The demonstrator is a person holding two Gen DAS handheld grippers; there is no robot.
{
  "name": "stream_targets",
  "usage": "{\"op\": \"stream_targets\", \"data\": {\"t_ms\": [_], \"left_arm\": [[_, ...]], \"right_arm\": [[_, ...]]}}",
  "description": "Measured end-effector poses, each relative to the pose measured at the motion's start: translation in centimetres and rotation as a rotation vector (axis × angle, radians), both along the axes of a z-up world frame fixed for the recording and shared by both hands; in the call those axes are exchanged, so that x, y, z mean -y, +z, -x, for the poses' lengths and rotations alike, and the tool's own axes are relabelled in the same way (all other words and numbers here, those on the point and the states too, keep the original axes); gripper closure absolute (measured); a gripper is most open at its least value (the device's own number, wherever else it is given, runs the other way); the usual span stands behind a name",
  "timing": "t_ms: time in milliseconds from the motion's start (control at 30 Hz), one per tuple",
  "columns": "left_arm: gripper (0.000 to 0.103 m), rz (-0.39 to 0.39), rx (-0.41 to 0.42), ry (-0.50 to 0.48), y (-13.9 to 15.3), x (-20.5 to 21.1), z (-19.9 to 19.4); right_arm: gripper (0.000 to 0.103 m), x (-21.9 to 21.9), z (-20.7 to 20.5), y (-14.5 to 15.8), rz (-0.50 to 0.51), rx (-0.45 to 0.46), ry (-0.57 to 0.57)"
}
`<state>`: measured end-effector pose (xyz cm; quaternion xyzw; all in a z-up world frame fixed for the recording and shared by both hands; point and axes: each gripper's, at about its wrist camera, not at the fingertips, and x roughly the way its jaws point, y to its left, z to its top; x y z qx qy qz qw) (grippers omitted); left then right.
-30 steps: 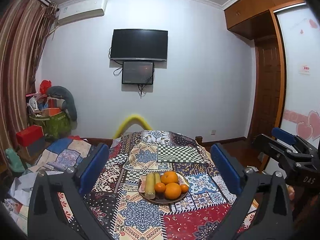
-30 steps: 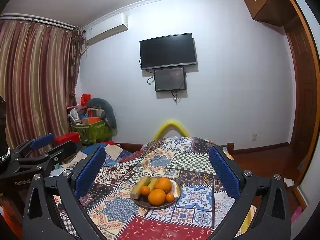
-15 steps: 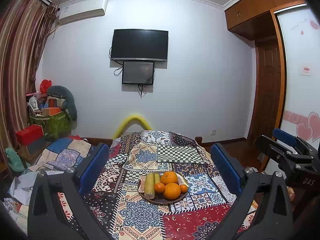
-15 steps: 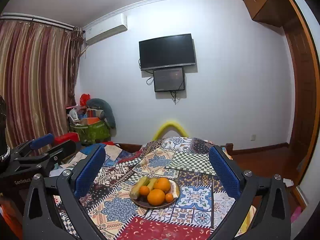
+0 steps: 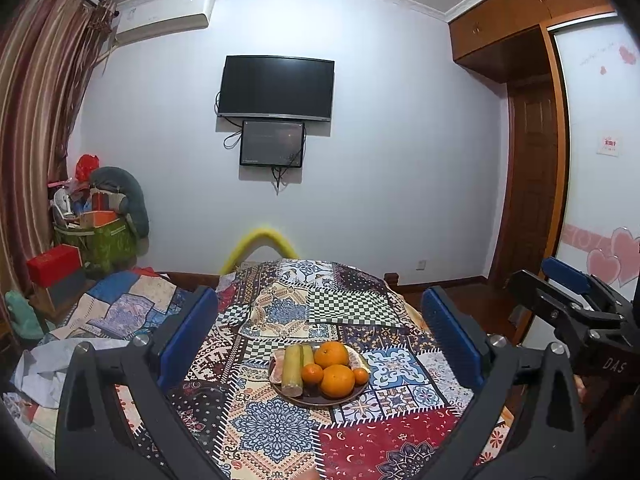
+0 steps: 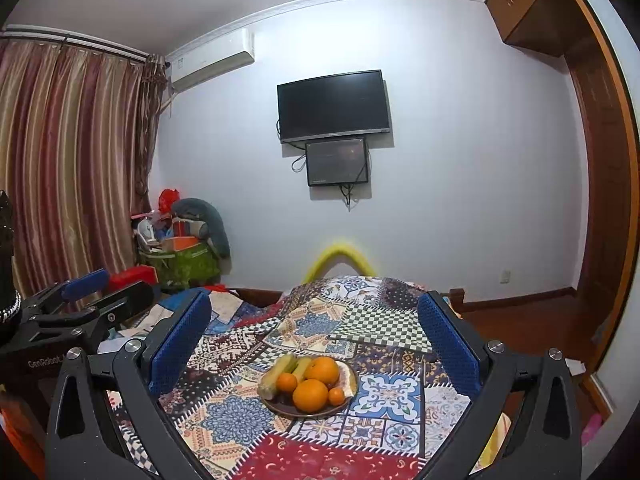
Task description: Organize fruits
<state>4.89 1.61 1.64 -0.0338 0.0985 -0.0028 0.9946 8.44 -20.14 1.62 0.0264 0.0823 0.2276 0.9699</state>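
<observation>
A dark plate point(image 5: 308, 399) of fruit sits on a table covered with a patchwork cloth point(image 5: 280, 432). It holds two large oranges point(image 5: 337, 380), small oranges point(image 5: 312, 373), yellow-green stalk pieces point(image 5: 292, 365) and a pale wedge. The plate also shows in the right wrist view point(image 6: 288, 408). My left gripper point(image 5: 320, 332) is open and empty, held back above the near side of the table. My right gripper point(image 6: 316, 328) is open and empty, likewise short of the plate. Each gripper shows at the edge of the other's view.
Clutter, boxes and a green bag point(image 5: 100, 240) stand by the curtain at the left. A second patchwork-covered surface point(image 5: 120, 312) lies left of the table. A yellow arched tube point(image 5: 260, 240) rises behind the table. A wooden door point(image 5: 532, 184) is at the right.
Both grippers have drifted very slightly; the plate and fruit have not moved. Both stay open.
</observation>
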Motion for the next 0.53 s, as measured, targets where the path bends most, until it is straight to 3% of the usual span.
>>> {"op": "stream_targets", "data": {"t_ms": [533], "left_arm": [[0.0,-0.007,-0.006,-0.014,-0.32,0.28,-0.31]], "right_arm": [[0.0,0.26,-0.4,-0.38,0.002,-0.012,-0.005]]}}
